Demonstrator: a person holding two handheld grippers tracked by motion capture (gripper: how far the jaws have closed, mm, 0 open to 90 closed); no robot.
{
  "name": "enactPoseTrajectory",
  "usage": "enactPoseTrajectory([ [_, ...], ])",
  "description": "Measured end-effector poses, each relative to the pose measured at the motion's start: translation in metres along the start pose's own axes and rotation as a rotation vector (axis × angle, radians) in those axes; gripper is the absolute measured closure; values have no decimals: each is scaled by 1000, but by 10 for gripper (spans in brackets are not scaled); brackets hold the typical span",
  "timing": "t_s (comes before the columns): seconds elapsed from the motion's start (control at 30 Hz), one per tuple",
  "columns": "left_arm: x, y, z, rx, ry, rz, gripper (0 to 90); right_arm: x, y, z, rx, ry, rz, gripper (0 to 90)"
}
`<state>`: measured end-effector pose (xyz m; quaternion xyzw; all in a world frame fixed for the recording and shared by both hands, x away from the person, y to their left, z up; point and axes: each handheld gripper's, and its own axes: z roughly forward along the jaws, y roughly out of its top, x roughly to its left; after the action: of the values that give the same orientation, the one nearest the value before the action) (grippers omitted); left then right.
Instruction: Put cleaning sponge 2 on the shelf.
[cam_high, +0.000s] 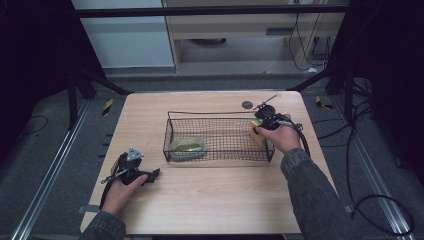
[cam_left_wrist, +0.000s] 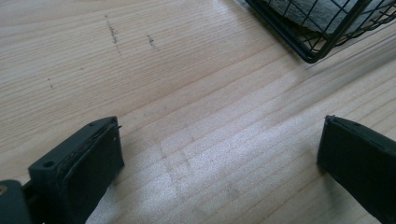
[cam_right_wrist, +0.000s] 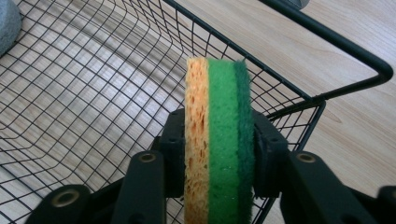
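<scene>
A sponge (cam_right_wrist: 218, 140), porous yellow foam backed with a rough green scouring layer, is clamped on edge in your right gripper (cam_right_wrist: 218, 163) at the right end of a black wire basket (cam_high: 218, 159). You seem to be placing it or lifting it out; which, I cannot tell. A pale green-topped bundle (cam_high: 187, 147) lies inside. Your left gripper (cam_left_wrist: 219, 161) rests on the smooth wooden desk (cam_high: 210, 200), jaws spread apart and empty.

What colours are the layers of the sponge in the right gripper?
The sponge has orange-yellow, bright green and darker green layers; the right gripper view shows it best.
</scene>
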<state>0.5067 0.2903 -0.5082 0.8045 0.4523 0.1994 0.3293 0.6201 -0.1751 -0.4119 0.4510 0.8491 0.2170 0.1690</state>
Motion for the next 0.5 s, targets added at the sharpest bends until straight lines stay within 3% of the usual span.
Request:
enactPoseTrajectory([
  [0.5, 0, 0, 0, 0, 0, 1, 0, 5, 1, -9, -27, 18, 2, 569],
])
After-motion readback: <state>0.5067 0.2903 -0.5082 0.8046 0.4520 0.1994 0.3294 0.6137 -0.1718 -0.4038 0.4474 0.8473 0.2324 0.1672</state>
